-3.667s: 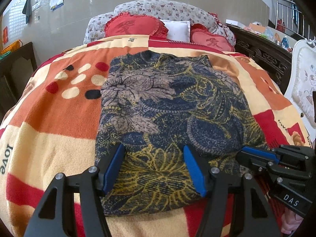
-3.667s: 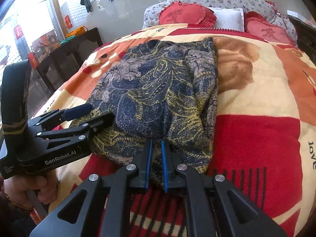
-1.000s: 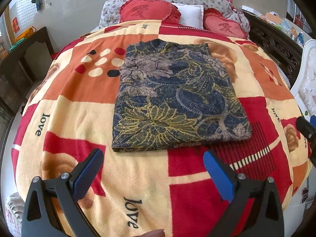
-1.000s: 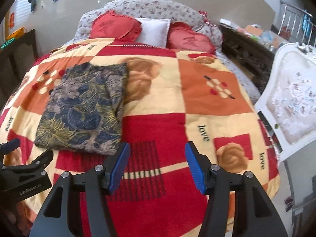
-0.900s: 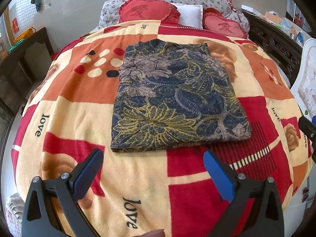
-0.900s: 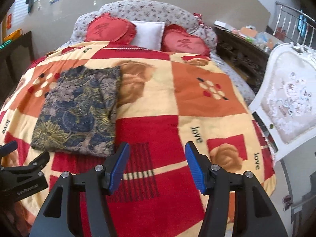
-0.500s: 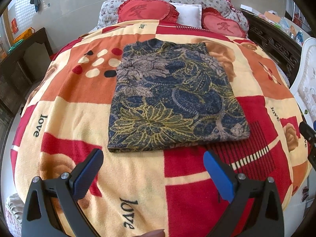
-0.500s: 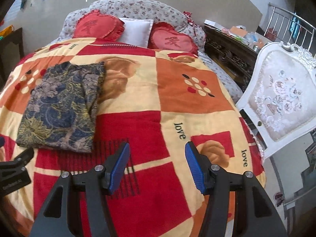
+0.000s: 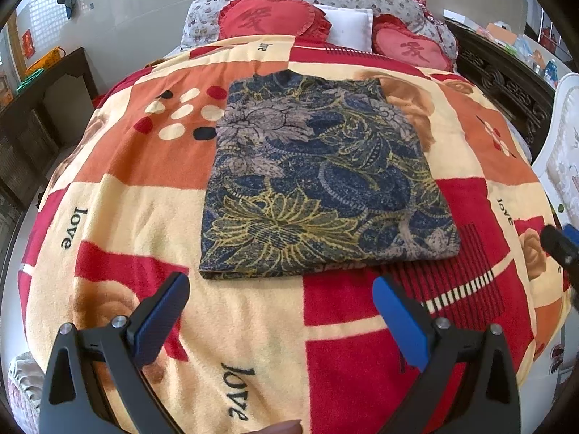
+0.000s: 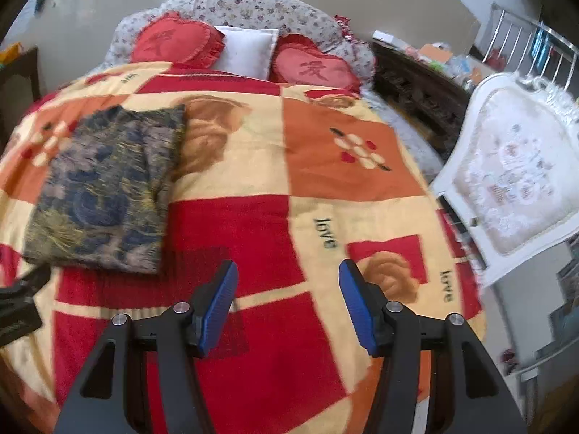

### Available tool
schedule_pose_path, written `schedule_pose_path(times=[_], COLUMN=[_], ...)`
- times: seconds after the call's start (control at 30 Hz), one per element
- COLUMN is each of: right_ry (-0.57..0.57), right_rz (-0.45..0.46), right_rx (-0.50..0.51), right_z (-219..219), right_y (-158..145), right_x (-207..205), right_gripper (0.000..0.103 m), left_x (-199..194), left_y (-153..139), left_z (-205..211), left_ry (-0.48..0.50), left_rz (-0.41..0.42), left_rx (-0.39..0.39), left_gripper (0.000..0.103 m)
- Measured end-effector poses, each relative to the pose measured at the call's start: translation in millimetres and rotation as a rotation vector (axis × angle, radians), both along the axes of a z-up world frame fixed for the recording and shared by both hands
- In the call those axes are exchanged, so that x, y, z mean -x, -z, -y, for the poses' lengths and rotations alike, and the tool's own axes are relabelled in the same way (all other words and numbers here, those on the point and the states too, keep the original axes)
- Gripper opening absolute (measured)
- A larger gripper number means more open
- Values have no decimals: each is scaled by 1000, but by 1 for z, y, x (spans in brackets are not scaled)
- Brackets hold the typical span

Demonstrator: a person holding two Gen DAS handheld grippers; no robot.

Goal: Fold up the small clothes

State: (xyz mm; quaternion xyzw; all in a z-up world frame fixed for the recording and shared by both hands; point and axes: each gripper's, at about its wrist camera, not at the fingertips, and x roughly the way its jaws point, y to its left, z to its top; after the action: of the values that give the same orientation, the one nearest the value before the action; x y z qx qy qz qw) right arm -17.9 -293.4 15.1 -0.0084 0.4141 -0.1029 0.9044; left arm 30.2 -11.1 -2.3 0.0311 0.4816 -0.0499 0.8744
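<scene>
My left tongs point(image 9: 278, 311) and my right tongs point(image 10: 287, 305) have both withdrawn from the dark blue floral-patterned folded garment point(image 9: 318, 177); seconds ago they were at its near hem, the right pair pinched on the cloth. Both now stand spread wide, holding nothing, above the bed's red, orange and cream patchwork fleece blanket point(image 9: 253, 329). In the last second the right tongs have also swung away toward the white ornate chair point(image 10: 514, 181), so the garment sits far to their left.

Finding: the garment lies released as a flat, tidy rectangle with no loose sleeve or corner showing. I judge the fold of this piece complete.

Position: the garment rests on the blanket midway between my left tongs and the red heart-shaped cushions point(image 9: 273, 18), well short of them. Its long axis runs from the near hem toward those cushions, the near edge slightly wider.
</scene>
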Motion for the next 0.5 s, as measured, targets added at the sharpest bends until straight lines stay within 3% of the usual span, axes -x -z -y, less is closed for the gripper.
schedule_pose_path(times=[0.1,0.13,0.23,0.5], right_ry=[-233,-277,-333,-345], right_rz=[56,77,138,126], right_rx=[-314,-354,-341,-283], right_z=[-7,-11,-22,-30], right_y=[-12,-16,-26,-24], right_x=[1,1,5,7], right_gripper=[71,71,71,71], left_x=[0,0,0,-1], left_y=[-1,-2,-3,0], left_z=[-3,-4,-8,-11], left_ry=[-5,-9,-17,-23], left_rz=[0,0,-1,-18], left_rx=[1,3,10,23], left_gripper=[103,103,103,103])
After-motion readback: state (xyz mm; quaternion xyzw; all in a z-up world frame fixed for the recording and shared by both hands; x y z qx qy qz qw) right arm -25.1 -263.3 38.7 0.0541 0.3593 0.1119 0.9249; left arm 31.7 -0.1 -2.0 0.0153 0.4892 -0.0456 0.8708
